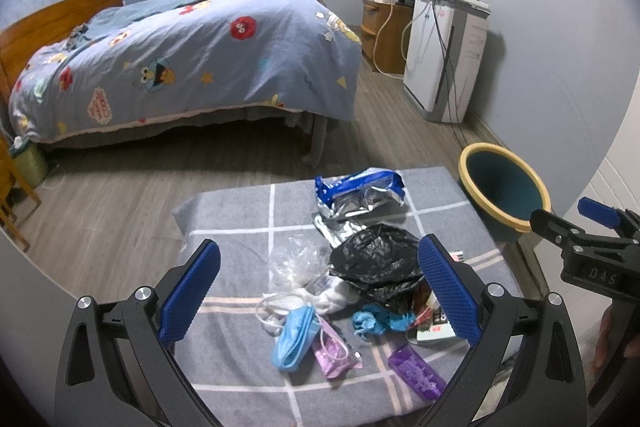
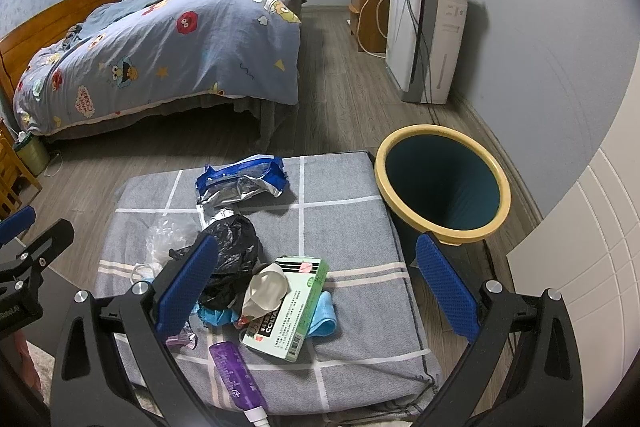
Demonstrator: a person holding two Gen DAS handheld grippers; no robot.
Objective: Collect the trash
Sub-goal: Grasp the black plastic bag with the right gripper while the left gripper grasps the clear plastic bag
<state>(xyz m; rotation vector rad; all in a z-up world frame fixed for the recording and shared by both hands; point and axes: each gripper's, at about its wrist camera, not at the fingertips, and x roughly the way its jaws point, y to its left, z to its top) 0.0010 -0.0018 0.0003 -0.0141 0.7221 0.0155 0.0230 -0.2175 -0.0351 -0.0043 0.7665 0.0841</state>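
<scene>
Trash lies on a grey checked cushion (image 1: 240, 211) (image 2: 352, 227): a blue foil snack bag (image 1: 360, 191) (image 2: 240, 183), a black plastic bag (image 1: 376, 263) (image 2: 234, 251), a clear bag (image 1: 294, 263), a blue face mask (image 1: 294, 341), a pink wrapper (image 1: 334, 351), a purple tube (image 1: 416, 371) (image 2: 234, 375) and a green-white box (image 2: 292, 311). A teal bin with a yellow rim (image 1: 504, 187) (image 2: 442, 183) stands to the cushion's right. My left gripper (image 1: 320, 291) is open and empty above the pile. My right gripper (image 2: 316, 287) is open and empty above the box.
A bed with a blue cartoon quilt (image 1: 192, 59) stands beyond the cushion across wood floor. A white appliance with cables (image 1: 444, 59) and a wooden cabinet with a monitor (image 1: 384, 27) line the right wall. A small green bin (image 1: 28, 163) sits at the far left.
</scene>
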